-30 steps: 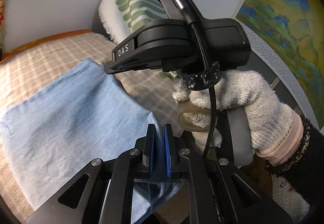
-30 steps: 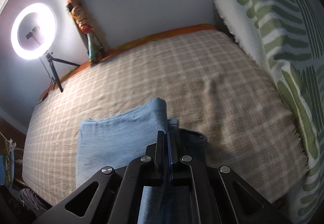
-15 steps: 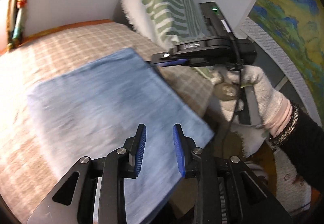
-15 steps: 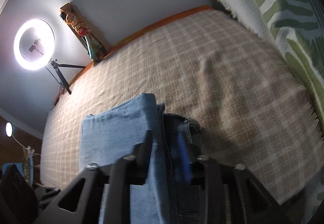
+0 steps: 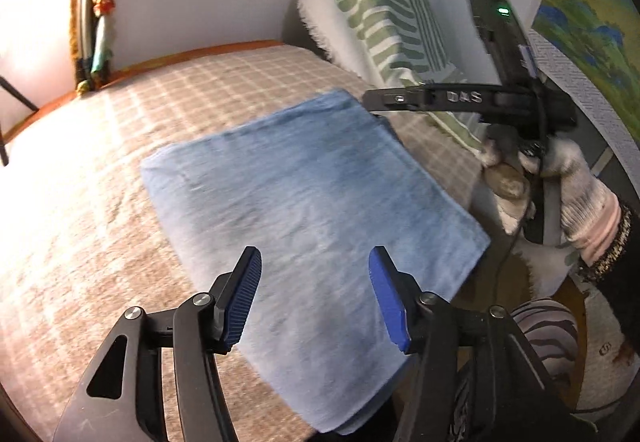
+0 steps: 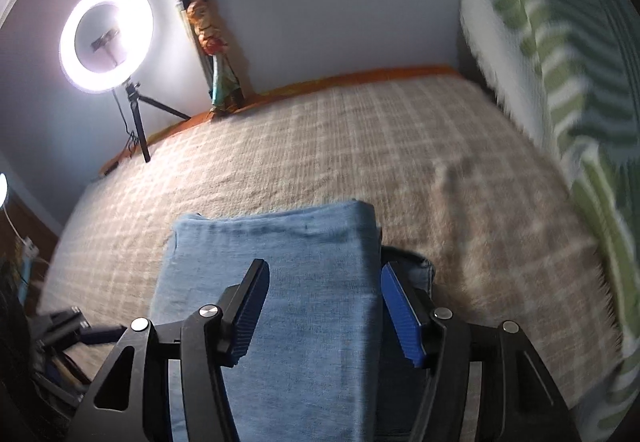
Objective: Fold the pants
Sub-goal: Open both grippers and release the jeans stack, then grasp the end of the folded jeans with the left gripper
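The light blue pants (image 5: 312, 202) lie folded into a flat rectangle on the checked bed cover (image 5: 80, 202). My left gripper (image 5: 316, 302) is open and empty just above the near edge of the pants. My right gripper (image 6: 324, 306) is open and empty over the same folded pants (image 6: 296, 282), whose darker waistband (image 6: 420, 270) peeks out at the right. In the left wrist view the right gripper (image 5: 376, 102) shows from the side at the far right corner of the pants, held by a gloved hand (image 5: 572, 182).
A green and white striped cushion (image 5: 380, 14) stands along the right side of the bed. A lit ring light on a tripod (image 6: 106, 38) and a colourful bundle (image 6: 212, 54) stand against the back wall. The bed's near edge is by the pants.
Both grippers have opened and let go of the pants. They have pulled back from the cloth, and the pants now lie flat on the bed.
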`<action>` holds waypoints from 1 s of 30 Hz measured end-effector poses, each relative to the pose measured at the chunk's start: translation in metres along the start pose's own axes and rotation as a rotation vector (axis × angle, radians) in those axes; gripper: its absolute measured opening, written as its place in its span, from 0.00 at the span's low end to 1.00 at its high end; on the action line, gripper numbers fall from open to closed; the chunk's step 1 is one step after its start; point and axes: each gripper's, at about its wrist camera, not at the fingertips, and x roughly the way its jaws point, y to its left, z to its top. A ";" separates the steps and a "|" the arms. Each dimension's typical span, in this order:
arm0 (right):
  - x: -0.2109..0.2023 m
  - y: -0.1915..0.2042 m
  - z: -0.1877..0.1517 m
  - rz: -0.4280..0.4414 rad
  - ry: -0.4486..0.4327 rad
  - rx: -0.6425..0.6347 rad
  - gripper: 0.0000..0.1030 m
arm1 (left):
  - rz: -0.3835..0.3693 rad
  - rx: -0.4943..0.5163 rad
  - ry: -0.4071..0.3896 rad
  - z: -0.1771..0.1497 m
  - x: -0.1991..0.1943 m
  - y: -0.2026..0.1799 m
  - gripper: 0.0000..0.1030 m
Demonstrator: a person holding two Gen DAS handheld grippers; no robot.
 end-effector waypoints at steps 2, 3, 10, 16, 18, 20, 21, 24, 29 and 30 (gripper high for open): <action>-0.003 0.006 -0.001 0.007 -0.012 -0.025 0.59 | 0.015 -0.011 0.002 0.000 0.001 0.004 0.54; -0.003 0.009 -0.001 0.017 -0.010 -0.032 0.60 | 0.020 -0.014 0.002 -0.001 0.001 0.006 0.54; 0.001 0.014 -0.008 -0.021 0.025 -0.080 0.81 | 0.070 -0.052 0.013 0.000 0.003 0.017 0.64; 0.003 0.007 -0.012 -0.068 0.042 -0.090 0.92 | 0.100 -0.076 0.033 -0.001 0.007 0.025 0.65; 0.003 0.005 -0.012 -0.078 0.046 -0.099 0.94 | 0.106 -0.086 0.039 0.000 0.009 0.028 0.67; 0.003 0.003 -0.013 -0.099 0.048 -0.105 0.96 | 0.092 -0.116 0.048 0.000 0.011 0.033 0.68; 0.003 0.001 -0.013 -0.109 0.048 -0.105 0.96 | 0.084 -0.136 0.053 0.000 0.012 0.036 0.68; 0.002 -0.005 -0.013 -0.117 0.035 -0.101 1.00 | 0.051 -0.200 0.065 -0.001 0.014 0.047 0.68; 0.011 -0.016 -0.018 -0.068 0.086 -0.077 1.00 | 0.005 -0.289 0.085 -0.003 0.020 0.064 0.68; 0.015 -0.020 -0.020 -0.053 0.110 -0.064 1.00 | -0.006 -0.302 0.087 -0.003 0.021 0.066 0.68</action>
